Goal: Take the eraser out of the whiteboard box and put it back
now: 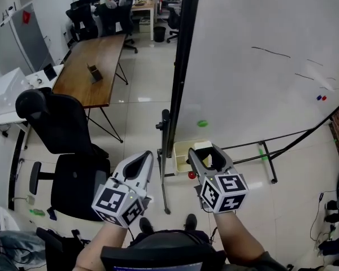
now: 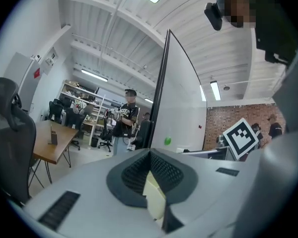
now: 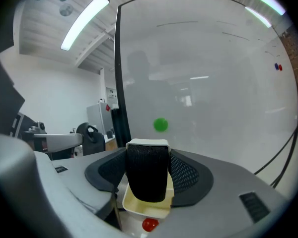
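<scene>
- Nearest, both hand-held units sit side by side at the lower edge of the head view, each with its marker cube toward the person.
- The left gripper (image 1: pixel 148 155) has its jaws closed tip to tip. No object is between the pads; only a pale patch shows through the gap behind the tips.
- The right gripper (image 1: pixel 207 153) is clamped on the eraser (image 3: pixel 147 173), with its jaws standing wide around it and one pad on each side face.
- The eraser is upright, with its white back at the top and its black felt face toward the right gripper view's camera.
- The whiteboard box (image 1: pixel 179 154), a cream open tray, sits directly below the eraser. Whether the eraser's lower end is clear of the rim cannot be told.
- A red ball (image 1: pixel 191 175) lies just beside the near edge of the box.
- The whiteboard (image 1: pixel 260 83) stands behind the box in a black frame. A green magnet (image 1: pixel 201 123) is fixed to it above the box.
- An office chair (image 1: pixel 62 134) stands left of the board, near the left gripper.
- A wooden table (image 1: pixel 101 55) lies farther back on the left.
- A person (image 2: pixel 125 123) stands in the far office area.
</scene>
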